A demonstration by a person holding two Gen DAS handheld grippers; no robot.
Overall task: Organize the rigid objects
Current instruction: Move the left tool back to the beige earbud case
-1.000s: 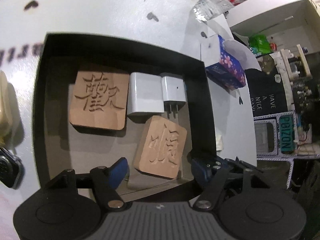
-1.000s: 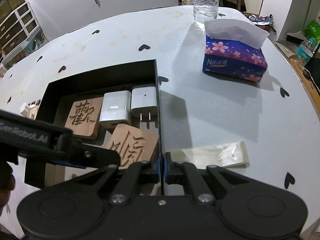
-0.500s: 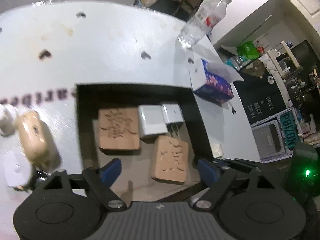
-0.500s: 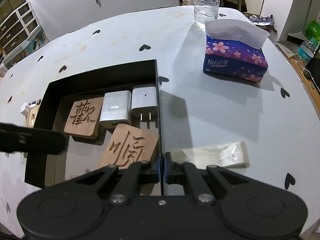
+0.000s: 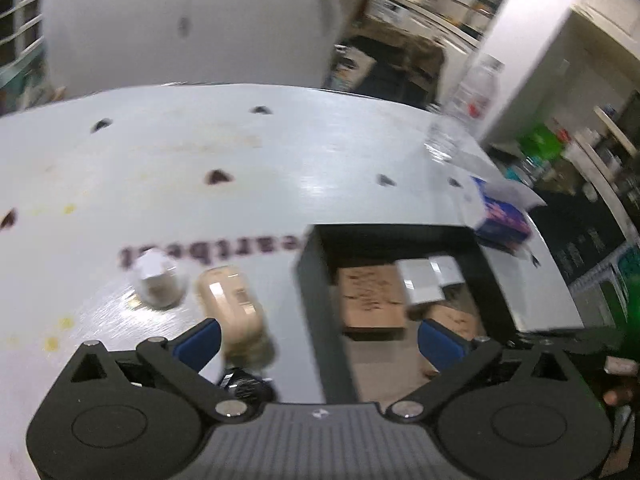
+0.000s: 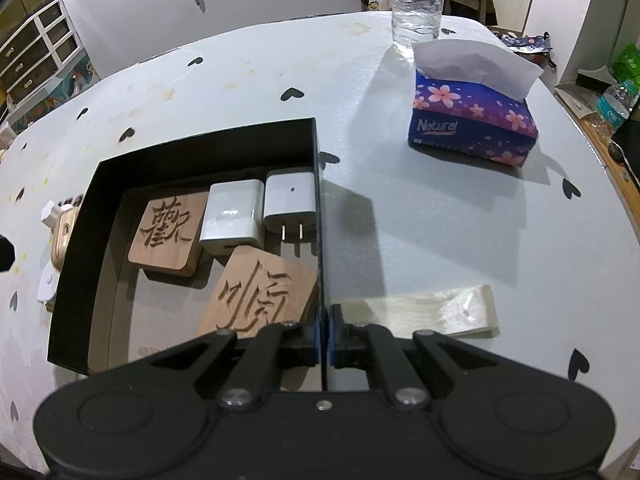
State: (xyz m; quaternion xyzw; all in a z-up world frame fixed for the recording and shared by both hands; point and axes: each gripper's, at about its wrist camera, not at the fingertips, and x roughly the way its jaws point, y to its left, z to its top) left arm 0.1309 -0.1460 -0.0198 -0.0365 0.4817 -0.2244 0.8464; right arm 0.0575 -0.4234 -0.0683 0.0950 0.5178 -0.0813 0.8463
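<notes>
Right tongs (image 6: 324, 326) pinch black box (image 6: 200, 144) wall tight. Left tongs (image 5: 318, 340) just opened wide, hold nothing. Risk: grabbing tan thing (image 5: 230, 304) may knock white cap (image 5: 154, 278) off worktop (image 5: 280, 148).

A tissue box (image 6: 474, 120) sits near a water bottle (image 6: 416, 4) on the white table (image 6: 460, 220).

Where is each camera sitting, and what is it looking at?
Left wrist: rides on the left tongs, looking down across the white table at loose items and the black box; its open blue fingertips show, nothing between them.
Right wrist: rides on the right tongs, looking down into the black box; its tongs pinch the box's right wall.
Shared: box, wooden tiles, chargers, tissue box, water bottle.
</notes>
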